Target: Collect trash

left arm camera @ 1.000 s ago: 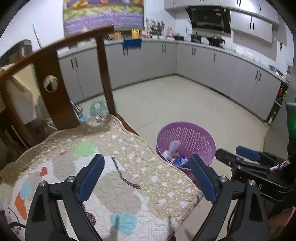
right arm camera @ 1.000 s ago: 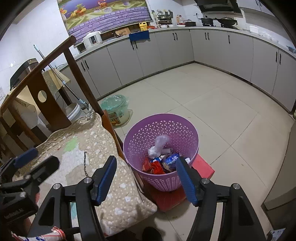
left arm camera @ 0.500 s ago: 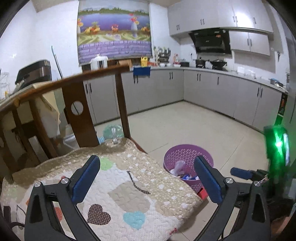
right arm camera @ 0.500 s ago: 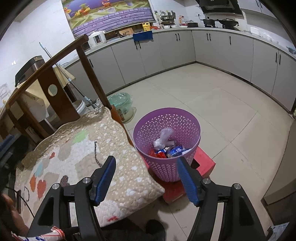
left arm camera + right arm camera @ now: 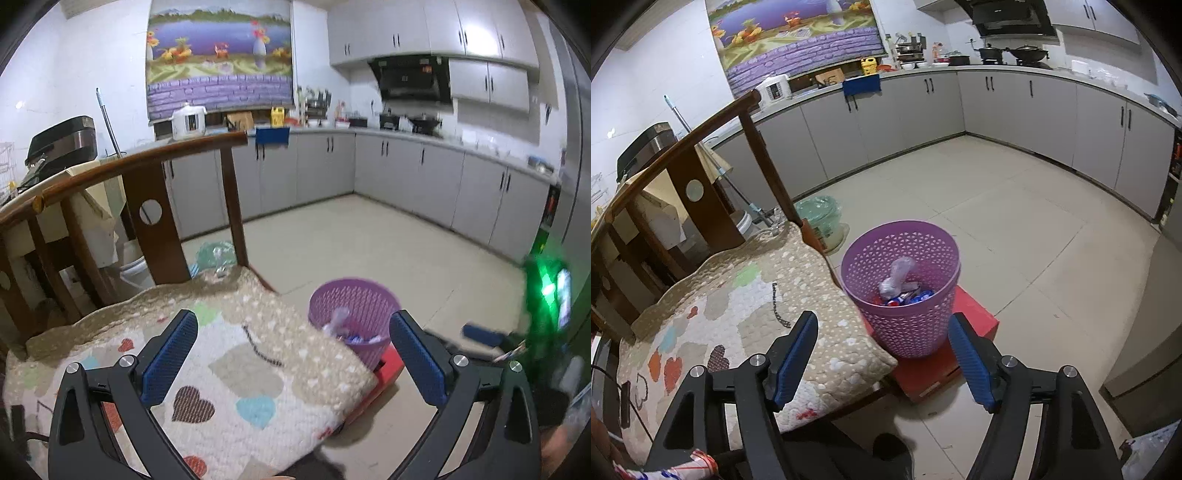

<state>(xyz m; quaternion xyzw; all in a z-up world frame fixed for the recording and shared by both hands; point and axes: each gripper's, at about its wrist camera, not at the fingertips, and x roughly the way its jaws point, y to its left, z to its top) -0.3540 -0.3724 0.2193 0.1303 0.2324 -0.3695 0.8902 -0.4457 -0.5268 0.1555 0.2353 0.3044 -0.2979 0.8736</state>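
A round purple plastic basket [image 5: 901, 288] with a perforated lattice wall stands on a flat red block [image 5: 975, 317] on the pale tiled floor [image 5: 1015, 236]. Inside it lies the trash [image 5: 901, 284]: a crumpled clear plastic piece standing up over red and blue wrappers at the bottom. The basket stands just beside the corner of a wooden chair [image 5: 155, 218] with a curved dark-brown back rail and a flat centre slat pierced by a round hole. A quilted cushion [image 5: 258, 369] covers the seat, beige-edged, stitched in pebbly puffs with coloured hearts and patches, its front corner drooping over the seat edge towards the basket.

The left gripper [image 5: 293, 354] hangs over the cushion, pointing forward and downward, its jaws spread wide with nothing between the ribbed blue pads [image 5: 170, 358]; they have just been opening. The right gripper [image 5: 882, 354] points more steeply down at the near side of the basket, jaws apart and empty too, having just opened further. In the left view its blurred blue tip shows low at the right, near a green glowing light.

Beyond the basket the floor lies open as far as the grey cabinets [image 5: 1015, 110] that run along the back wall and turn down the right side. A greenish translucent container [image 5: 820, 218] sits on the floor behind the chair.
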